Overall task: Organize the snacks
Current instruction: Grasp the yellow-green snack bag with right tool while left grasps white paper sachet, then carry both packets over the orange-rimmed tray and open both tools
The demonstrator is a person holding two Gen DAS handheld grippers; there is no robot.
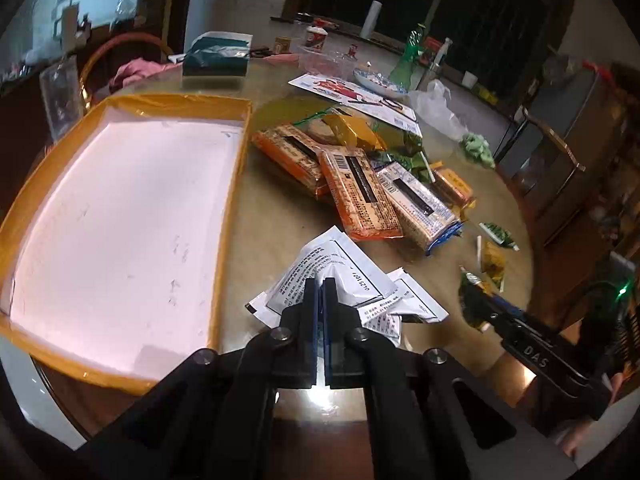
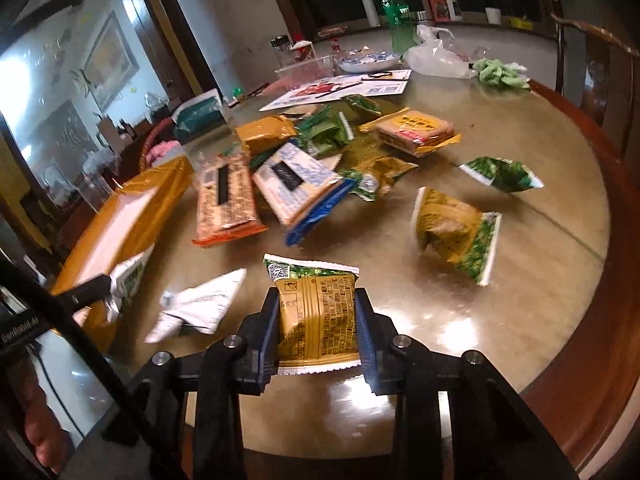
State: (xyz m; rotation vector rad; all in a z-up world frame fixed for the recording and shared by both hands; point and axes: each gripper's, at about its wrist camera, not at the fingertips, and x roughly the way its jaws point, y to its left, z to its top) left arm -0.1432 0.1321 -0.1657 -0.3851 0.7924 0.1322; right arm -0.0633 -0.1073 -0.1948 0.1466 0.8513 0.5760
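In the left wrist view my left gripper is shut on a white snack packet printed with black text, right of the orange-rimmed box with a white floor. Another white packet lies just beyond on the table. In the right wrist view my right gripper is shut on a yellow-and-green snack packet, one finger on each side. The left gripper shows at the left there, holding its white packet by the box. The loose white packet lies between the two grippers.
Orange cracker packs and a blue-and-white pack lie in a heap mid-table. Loose yellow-green and green packets lie to the right. A flyer, plate, green bottle and plastic bag stand at the back. The table's wooden rim curves on the right.
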